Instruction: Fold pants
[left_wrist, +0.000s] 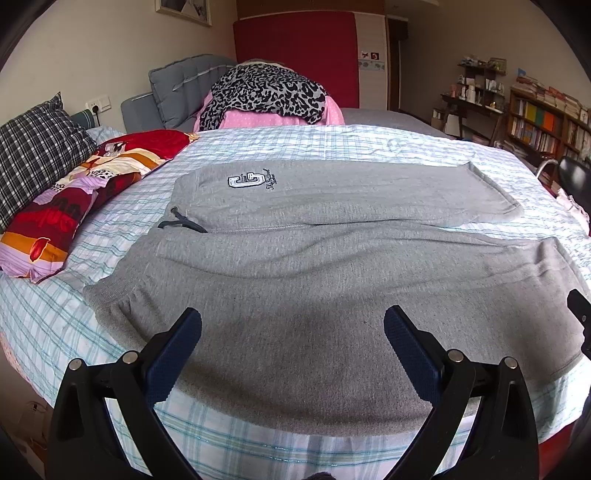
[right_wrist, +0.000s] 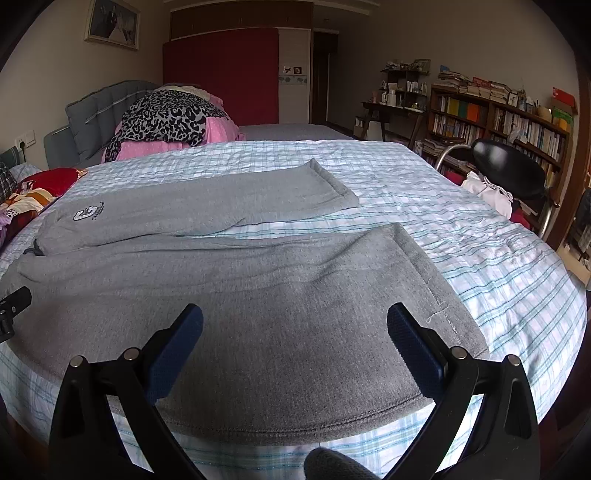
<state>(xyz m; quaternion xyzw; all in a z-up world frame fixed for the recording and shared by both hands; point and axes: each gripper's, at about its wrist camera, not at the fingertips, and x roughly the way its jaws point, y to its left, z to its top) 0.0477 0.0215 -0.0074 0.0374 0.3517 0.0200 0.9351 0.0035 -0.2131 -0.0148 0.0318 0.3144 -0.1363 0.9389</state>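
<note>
Hovering: both tools over near leg, nothing gripped
Pants (left_wrist: 314, 258): grey sweatpants flat on bed (right_wrist: 480, 240), legs apart, waistband left
Left tool (left_wrist: 291, 347): fingers spread, near waist end
Right tool (right_wrist: 295, 343): fingers spread, near cuff
Handling: soft, limp, light; will sag
Grip: pinch near-leg edge at waistband and hem (right_wrist: 436, 295)

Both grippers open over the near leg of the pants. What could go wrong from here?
1. The pants lie near the bed edge; a pull toward it may drag them off.
2. The drawstring sticks out loose and may end up bunched inside the fold.
3. Either open hand-held gripper may pinch the sheet too.
</note>
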